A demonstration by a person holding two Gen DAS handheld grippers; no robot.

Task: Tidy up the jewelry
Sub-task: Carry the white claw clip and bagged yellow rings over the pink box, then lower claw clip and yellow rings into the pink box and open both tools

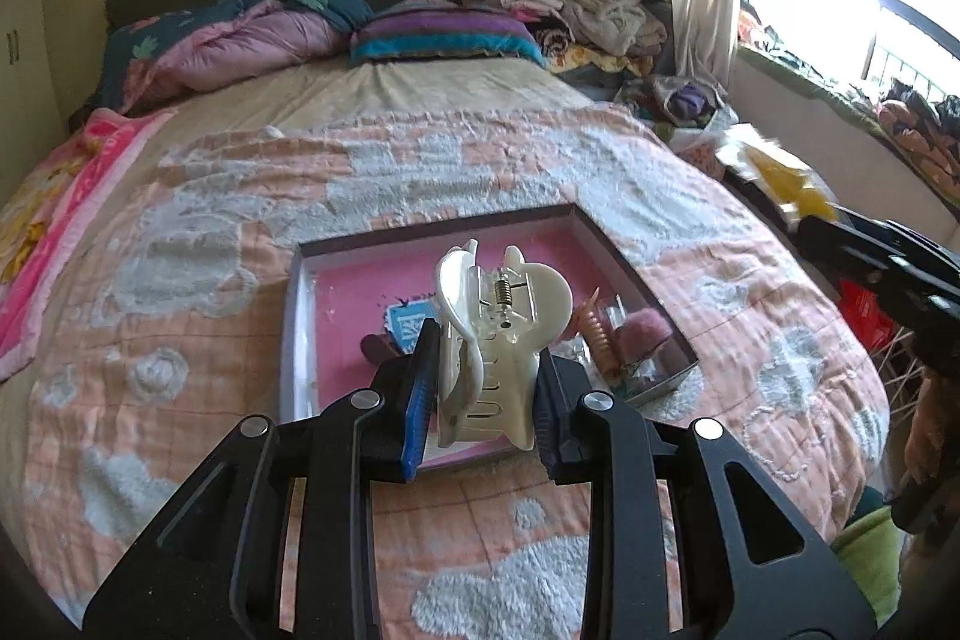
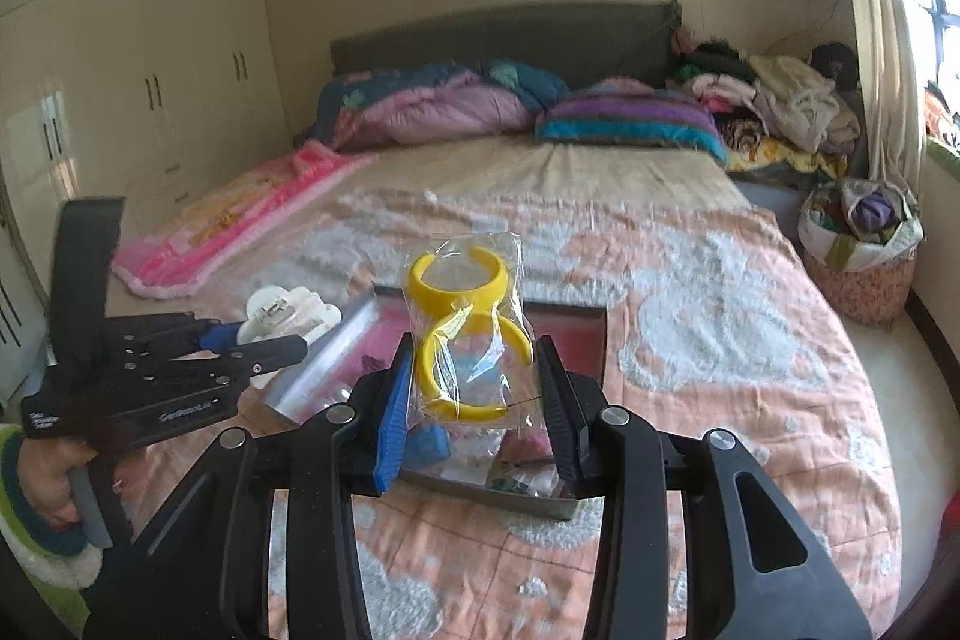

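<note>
Left wrist view. My left tongs [image 1: 483, 388] sit at lower centre of the frame, clamped on a white claw hair clip [image 1: 501, 334] that stands upright between the blue pads, its spring facing me. Behind the clip lies the shallow tray [image 1: 312, 340] with a pink floor, resting on the peach-and-white quilt [image 1: 180, 280] of the bed. The tray's left wall and far rim are fully visible; its near rim is hidden behind my tongs. In its right corner lie a coiled hair tie [image 1: 597, 334] and a fuzzy mauve piece [image 1: 645, 331]. Open quilt stretches left of the tray and beyond its far rim. At the right edge of the frame the right tongs' black body [image 1: 888, 274] enters, with the yellow item blurred near it.

Right wrist view. My right tongs [image 2: 477, 394] at lower centre are closed on a clear plastic bag [image 2: 465, 328] holding yellow bangles [image 2: 459, 280], which rises above the tray [image 2: 591, 322]. The tray's near rim passes just under the pads; its far right corner shows dark. At middle left, the left tongs [image 2: 222, 340] hold the white clip at the tray's left edge, well apart from mine. Bare quilt lies to the right of the tray, up to the bed's right edge.
</note>
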